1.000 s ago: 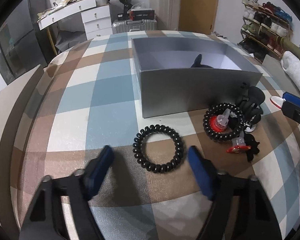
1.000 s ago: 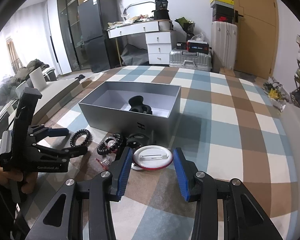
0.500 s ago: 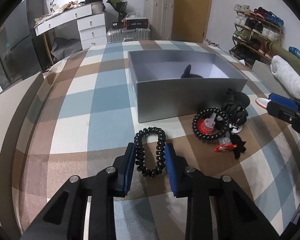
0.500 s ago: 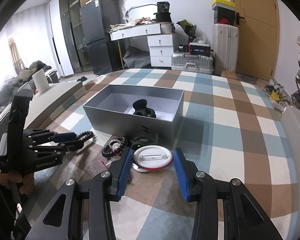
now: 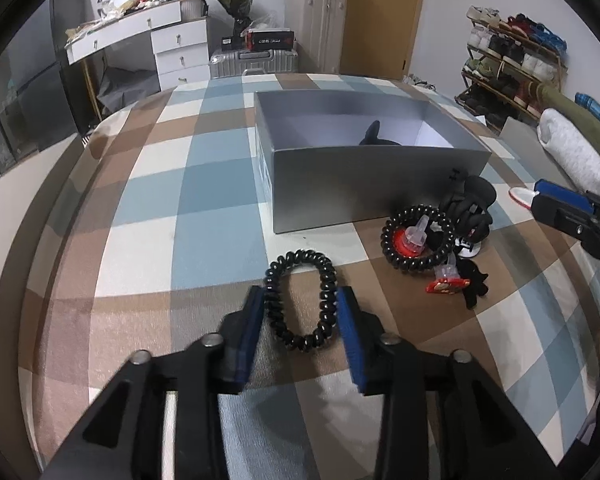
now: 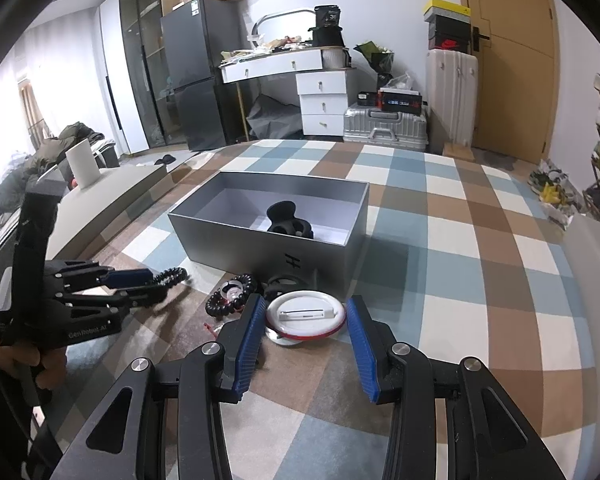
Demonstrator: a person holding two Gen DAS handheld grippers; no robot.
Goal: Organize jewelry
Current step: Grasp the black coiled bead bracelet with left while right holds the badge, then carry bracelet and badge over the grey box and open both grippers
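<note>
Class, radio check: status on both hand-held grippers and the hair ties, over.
Left hand-held gripper opening, black spiral hair tie between pads. Right hand-held gripper straddles round white badge. Grey box path unobstructed.
</note>
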